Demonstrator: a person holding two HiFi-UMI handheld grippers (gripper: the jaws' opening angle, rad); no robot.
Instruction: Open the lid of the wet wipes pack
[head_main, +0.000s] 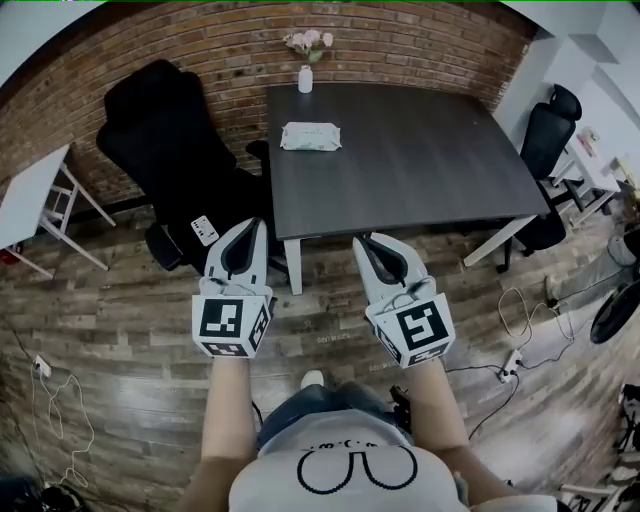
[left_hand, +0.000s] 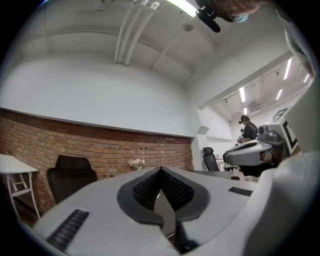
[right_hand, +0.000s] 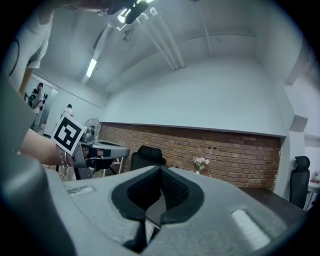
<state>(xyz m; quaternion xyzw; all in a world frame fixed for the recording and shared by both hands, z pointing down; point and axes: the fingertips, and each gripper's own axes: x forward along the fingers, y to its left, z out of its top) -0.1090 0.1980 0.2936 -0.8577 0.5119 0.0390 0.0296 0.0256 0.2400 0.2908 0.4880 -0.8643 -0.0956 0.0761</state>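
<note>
Both grippers are hanging in front of the person, over the wooden floor and short of the bench (head_main: 420, 170). Left gripper (head_main: 250, 228) is showing its jaws pressed together with nothing between them, and the right gripper (head_main: 366, 243) is likewise closed and empty. Well ahead of both, and slightly nearer the left gripper's line, a wet wipes pack (head_main: 310, 136) is lying flat on the dark bench top. Beyond it a small white vase of flowers (head_main: 306, 78) is standing at the far edge. A black office chair (head_main: 170, 150) is sitting ahead of the left gripper, beside the bench.

The pack is probably light and soft, a pliable film pouch that would be sliding on the smooth top if pushed. Its lid is likely a stiff plastic flap on the upper face. One gripper should be pinning an end of the pouch while the other is catching the flap's free edge. Which edge that is looks too small to tell.
</note>
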